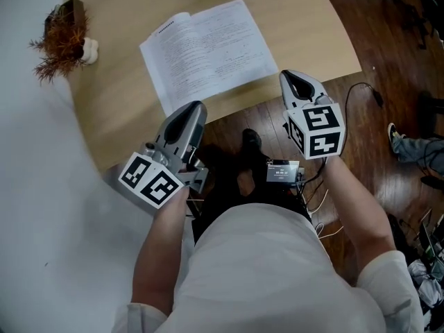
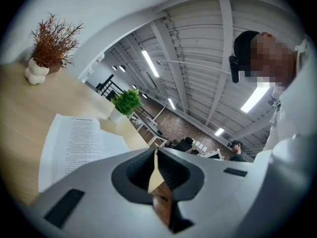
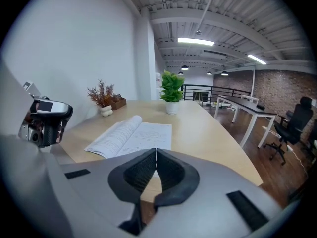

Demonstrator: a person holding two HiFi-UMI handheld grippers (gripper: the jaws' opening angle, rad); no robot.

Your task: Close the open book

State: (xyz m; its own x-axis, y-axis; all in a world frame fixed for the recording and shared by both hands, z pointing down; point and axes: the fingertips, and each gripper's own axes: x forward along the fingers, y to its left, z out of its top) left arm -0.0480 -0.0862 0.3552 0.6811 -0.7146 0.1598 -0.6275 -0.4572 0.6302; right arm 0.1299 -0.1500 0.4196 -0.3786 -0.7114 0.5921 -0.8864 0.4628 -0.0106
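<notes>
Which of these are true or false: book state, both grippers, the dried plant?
1. The book lies open on the table. True.
2. The left gripper is shut with nothing between its jaws. True.
3. The right gripper grips a page of the book. False: its jaws are together on nothing, and it is short of the book.
4. The dried plant rests on the book. False: it stands apart from it, towards the table's left side in the head view.
</notes>
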